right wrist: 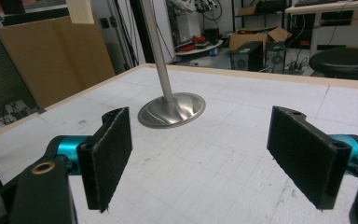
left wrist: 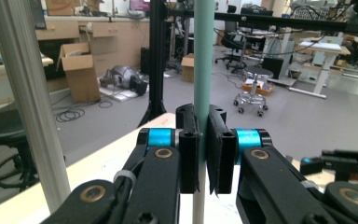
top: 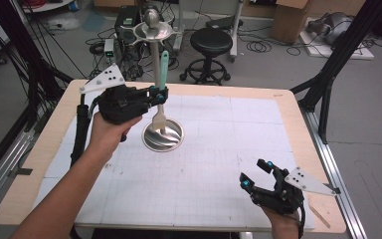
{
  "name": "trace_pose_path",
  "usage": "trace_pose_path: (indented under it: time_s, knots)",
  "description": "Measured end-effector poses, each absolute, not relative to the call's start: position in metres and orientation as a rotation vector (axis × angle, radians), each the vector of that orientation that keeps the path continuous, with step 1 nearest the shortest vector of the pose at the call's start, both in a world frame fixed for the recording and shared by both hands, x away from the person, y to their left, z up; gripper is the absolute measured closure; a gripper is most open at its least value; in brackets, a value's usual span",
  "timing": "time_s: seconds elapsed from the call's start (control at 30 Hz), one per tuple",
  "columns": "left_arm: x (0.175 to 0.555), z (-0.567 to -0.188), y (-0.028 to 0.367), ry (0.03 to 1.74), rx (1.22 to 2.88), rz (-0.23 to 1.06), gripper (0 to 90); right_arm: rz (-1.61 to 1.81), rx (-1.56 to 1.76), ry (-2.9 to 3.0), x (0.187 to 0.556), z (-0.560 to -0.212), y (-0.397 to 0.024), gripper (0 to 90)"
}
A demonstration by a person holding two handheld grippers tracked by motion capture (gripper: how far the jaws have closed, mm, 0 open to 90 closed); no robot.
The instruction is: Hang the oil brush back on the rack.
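One spatula [top: 161, 92] stood upright, pinched by the left gripper [top: 160, 95] right beside the stand's pole [top: 156, 69].
Blade hung just over the stand's base [top: 163, 135], handle up; right gripper [top: 256, 175] was wide open w/ nothing in it, well apart near the table [top: 219, 94] edge.

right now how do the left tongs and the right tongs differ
The left tongs are shut on the spatula, gripping its pale green handle upright beside the steel stand; the right tongs stand wide open with nothing between the pads. The left tongs are raised over the stand's round base, while the right tongs sit low near the table's front edge. Both have black pads and blue fittings.
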State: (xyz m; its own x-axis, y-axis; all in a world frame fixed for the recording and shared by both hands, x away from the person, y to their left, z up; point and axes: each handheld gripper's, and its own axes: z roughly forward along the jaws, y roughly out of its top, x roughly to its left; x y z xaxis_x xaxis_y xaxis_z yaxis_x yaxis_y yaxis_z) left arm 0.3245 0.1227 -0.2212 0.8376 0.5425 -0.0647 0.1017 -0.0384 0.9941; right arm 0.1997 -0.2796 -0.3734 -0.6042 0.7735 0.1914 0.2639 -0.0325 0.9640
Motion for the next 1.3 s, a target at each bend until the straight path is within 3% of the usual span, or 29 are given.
trace_pose_path:
  time_s: [1.2, 1.27, 1.3]
  knots:
    - [0.351, -0.228, 0.123, 0.629, 1.586, 0.412, 83.5, 1.679, 1.072, 1.844, 0.199, -0.373, -0.277, 20.9]
    - [0.35, -0.229, 0.124, 0.625, 1.585, 0.428, 80.7, 1.682, 1.074, 1.841, 0.199, -0.373, -0.278, 20.9]
    - [0.349, -0.231, 0.124, 0.637, 1.589, 0.429, 74.3, 1.681, 1.081, 1.841, 0.199, -0.373, -0.278, 20.9]
